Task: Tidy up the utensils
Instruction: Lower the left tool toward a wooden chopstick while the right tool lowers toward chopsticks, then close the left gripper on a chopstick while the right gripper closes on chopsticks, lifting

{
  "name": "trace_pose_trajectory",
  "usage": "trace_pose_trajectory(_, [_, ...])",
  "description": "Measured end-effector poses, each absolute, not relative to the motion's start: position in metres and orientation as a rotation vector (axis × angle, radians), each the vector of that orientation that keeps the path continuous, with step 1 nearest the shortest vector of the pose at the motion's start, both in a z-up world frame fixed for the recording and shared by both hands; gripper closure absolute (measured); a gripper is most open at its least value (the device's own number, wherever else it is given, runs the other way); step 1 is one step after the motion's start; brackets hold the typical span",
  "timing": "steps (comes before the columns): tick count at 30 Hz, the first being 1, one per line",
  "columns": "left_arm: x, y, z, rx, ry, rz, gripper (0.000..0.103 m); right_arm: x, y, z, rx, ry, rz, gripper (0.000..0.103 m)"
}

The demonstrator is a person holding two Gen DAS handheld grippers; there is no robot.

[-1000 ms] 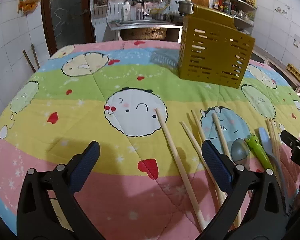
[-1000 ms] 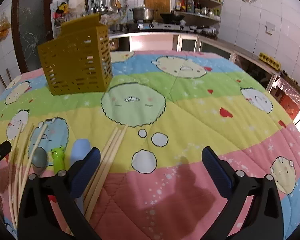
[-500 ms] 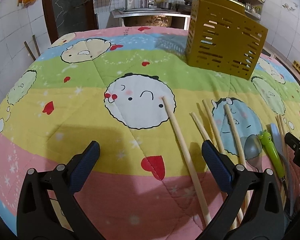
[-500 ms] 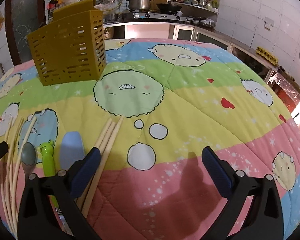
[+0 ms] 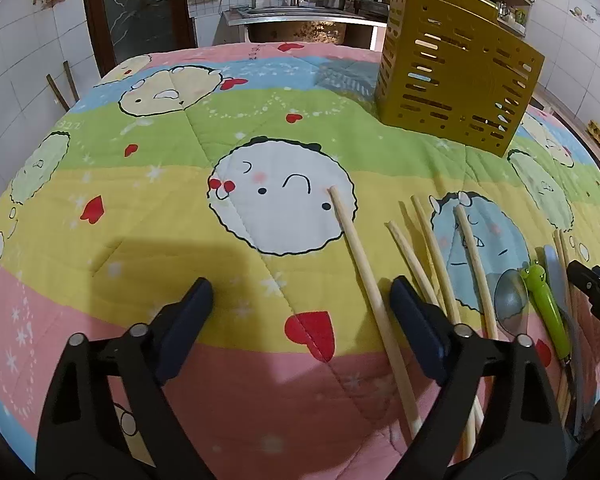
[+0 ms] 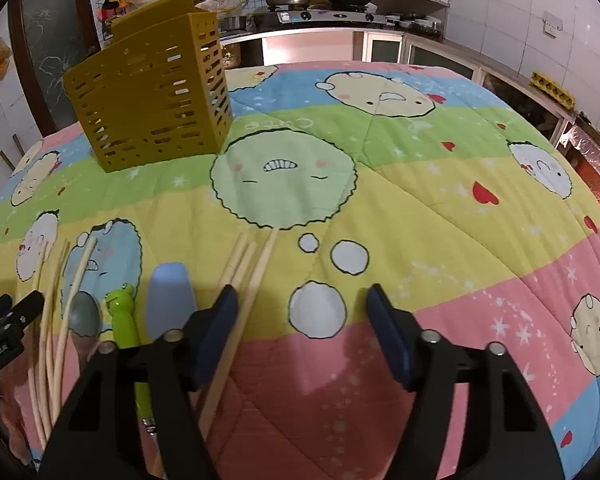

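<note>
Quilt (image 5: 148, 216) bearing chopsticks (image 5: 374, 296), spoon (image 5: 510, 304) near caddy (image 5: 456, 80); left gripper (image 5: 300, 312), right gripper (image 6: 302, 322) hovering, jaws apart, holding nothing.

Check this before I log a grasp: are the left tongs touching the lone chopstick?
Apart. The left wrist view shows the left tongs open, with quilt visible between the chopstick and the right finger.

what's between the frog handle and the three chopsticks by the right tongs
A pale blue spatula lies between the frog handle and the chopsticks, in the right wrist view.
</note>
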State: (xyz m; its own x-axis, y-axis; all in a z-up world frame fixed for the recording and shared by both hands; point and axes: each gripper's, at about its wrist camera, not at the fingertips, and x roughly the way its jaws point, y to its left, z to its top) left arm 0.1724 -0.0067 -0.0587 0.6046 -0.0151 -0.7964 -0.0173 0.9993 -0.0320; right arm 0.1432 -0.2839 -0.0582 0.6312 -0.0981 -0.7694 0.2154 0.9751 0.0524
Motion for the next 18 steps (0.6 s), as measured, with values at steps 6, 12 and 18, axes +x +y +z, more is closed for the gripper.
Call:
trace_pose_trajectory(6, [0.179,-0.011,-0.056,-0.040,0.932,-0.008,0.039,0.152,-0.275,-0.061,0.132,0.899,-0.159,0.058])
trace_pose_trajectory(12, [0.184,-0.013,-0.053,-0.060,0.958,-0.033,0.068,0.162,-0.273,-0.060,0.108,0.916,-0.140,0.065])
trace_pose_trajectory(18, [0.193,-0.022,-0.055,-0.071,0.989,-0.056,0.084,0.171,-0.277,-0.058,0.118,0.948,-0.119,0.072])
